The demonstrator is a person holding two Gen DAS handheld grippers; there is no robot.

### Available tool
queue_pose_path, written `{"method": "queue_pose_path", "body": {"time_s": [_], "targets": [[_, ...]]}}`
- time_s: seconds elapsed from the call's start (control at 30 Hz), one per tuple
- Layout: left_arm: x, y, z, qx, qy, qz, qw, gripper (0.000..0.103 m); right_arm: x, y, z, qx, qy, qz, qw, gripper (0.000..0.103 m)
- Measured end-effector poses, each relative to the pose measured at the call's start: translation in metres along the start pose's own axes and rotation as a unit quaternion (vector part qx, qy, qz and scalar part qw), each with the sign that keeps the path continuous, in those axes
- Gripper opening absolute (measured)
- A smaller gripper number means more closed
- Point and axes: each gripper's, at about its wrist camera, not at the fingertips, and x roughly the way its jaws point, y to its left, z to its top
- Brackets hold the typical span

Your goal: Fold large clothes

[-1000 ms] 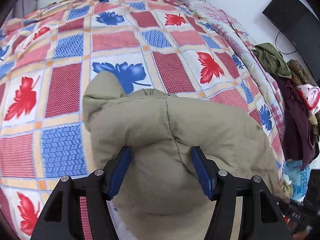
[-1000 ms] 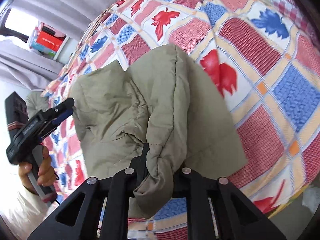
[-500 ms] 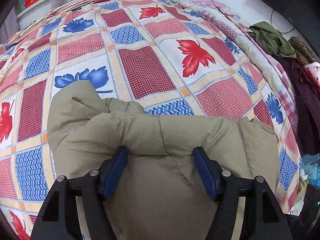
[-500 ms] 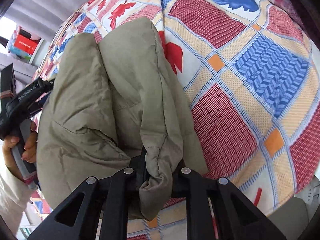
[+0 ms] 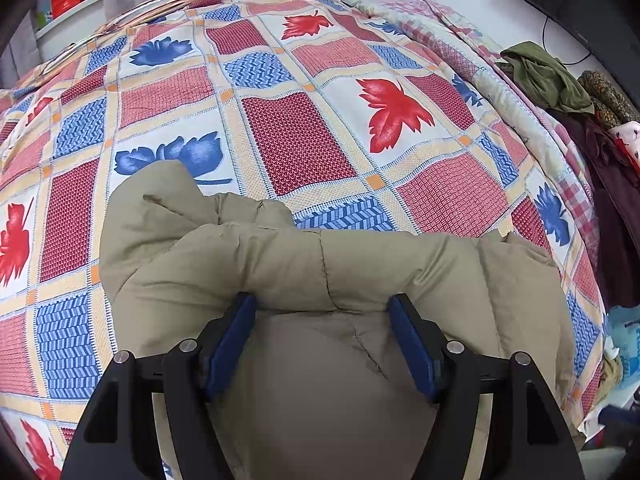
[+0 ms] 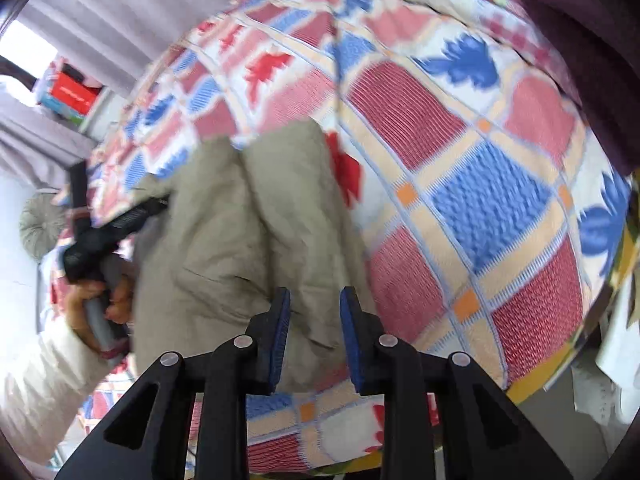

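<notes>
A padded khaki jacket (image 5: 320,280) lies bunched on a bed with a patchwork leaf-print cover (image 5: 300,140). My left gripper (image 5: 322,304) is open, its blue pads wide apart and pressed against a thick fold of the jacket. In the right wrist view the jacket (image 6: 240,240) lies just ahead of my right gripper (image 6: 314,300), which is open and empty, with a narrow gap between its blue pads. The left gripper also shows in the right wrist view (image 6: 104,236), held by a hand at the jacket's left side.
A pile of other clothes (image 5: 560,80) lies along the bed's right edge, with a dark screen (image 5: 580,0) on the wall behind. A shelf with a red box (image 6: 76,92) stands by the curtains. The bed's near edge (image 6: 540,384) drops off at lower right.
My right gripper has let go of the jacket fold, opened and pulled back. The left gripper has stayed open against the jacket and shifted slightly.
</notes>
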Motion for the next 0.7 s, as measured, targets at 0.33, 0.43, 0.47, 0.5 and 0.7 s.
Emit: {"method": "queue_pose_path", "body": {"time_s": [0.33,0.43,0.47,0.5,0.7], "targets": [[-0.047,0.019,-0.013,-0.021,0.014,0.044,0.9987,0.072,0.066,0.057,-0.01,-0.099,0.097,-0.002,0.99,0.028],[-0.065,0.03,-0.032,-0.026,0.027,0.05,0.9981,0.072,0.077,0.048,-0.011,-0.088,0.103,-0.015,0.991,0.028],[-0.07,0.034,-0.038,-0.029,0.031,0.052,0.9977,0.072,0.08,0.046,-0.009,-0.086,0.104,-0.018,0.991,0.028],[-0.074,0.037,-0.045,-0.032,0.038,0.057,0.9972,0.072,0.083,0.043,-0.009,-0.083,0.106,-0.018,0.991,0.028],[-0.089,0.052,-0.079,-0.063,0.054,0.071,0.994,0.1,0.097,0.037,-0.009,-0.093,0.114,-0.039,0.988,0.028]]}}
